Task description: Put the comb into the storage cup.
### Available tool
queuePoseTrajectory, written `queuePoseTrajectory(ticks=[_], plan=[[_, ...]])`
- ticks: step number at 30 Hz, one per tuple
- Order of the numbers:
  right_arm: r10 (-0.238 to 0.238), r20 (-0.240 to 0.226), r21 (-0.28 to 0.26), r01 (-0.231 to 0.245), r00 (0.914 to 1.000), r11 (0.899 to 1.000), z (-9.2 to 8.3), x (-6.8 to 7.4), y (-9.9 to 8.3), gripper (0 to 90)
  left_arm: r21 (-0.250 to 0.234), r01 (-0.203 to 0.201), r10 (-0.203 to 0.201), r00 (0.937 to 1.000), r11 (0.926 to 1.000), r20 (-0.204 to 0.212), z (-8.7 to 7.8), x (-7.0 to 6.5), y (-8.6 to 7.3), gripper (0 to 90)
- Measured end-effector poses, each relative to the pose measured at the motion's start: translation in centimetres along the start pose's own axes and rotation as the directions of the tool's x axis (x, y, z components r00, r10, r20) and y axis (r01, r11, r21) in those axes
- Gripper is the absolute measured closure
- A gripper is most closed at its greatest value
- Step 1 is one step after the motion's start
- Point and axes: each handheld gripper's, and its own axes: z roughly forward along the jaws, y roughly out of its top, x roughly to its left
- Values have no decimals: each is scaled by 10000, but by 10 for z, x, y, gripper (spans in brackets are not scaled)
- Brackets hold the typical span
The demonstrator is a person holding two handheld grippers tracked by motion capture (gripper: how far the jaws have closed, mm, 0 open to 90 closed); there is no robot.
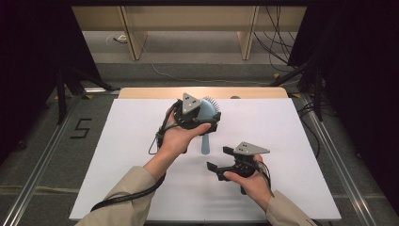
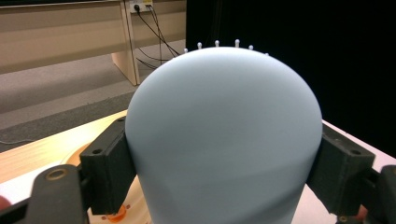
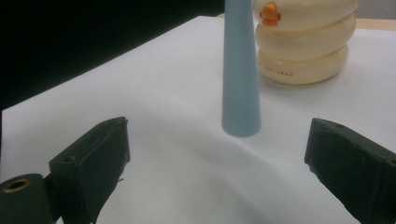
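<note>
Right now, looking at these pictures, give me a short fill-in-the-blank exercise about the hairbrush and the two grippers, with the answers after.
1. The left gripper is clamped on the head of the pale blue ____.
2. The hairbrush handle hangs ____ toward the white table.
3. The jaws of the right gripper are ____, with nothing between them.
4. Behind the handle in the right gripper view stands a ____-coloured ringed toy.

Missing words: hairbrush; down; open; cream
</note>
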Motion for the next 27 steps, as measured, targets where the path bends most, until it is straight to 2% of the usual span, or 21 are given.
queuePoseTrajectory(ticks=[4, 7, 13, 16, 27], plan=[[-194, 57, 188, 193, 9998, 9996, -2, -3, -1, 45, -82, 36, -36, 9999, 10000, -101, -2, 4, 2, 193], [-163, 118, 192, 161, 9998, 9997, -4, -5, -1, 41, -120, 73, -75, 9998, 9999, -165, -4, 7, 3, 192], [-417, 241, 218, 412, 9988, 9989, -9, -7, -1, 5, -212, 129, -135, 9994, 9997, -311, -6, 13, 5, 193], [-523, 457, 302, 510, 9976, 9982, -11, -8, -2, 3, -260, 142, -153, 9991, 9996, -397, -8, 16, 6, 193], [-616, 1056, 93, 610, 9925, 9981, -22, -15, 0, 3, -516, 258, -295, 9969, 9983, -730, -12, 25, 11, 193]])
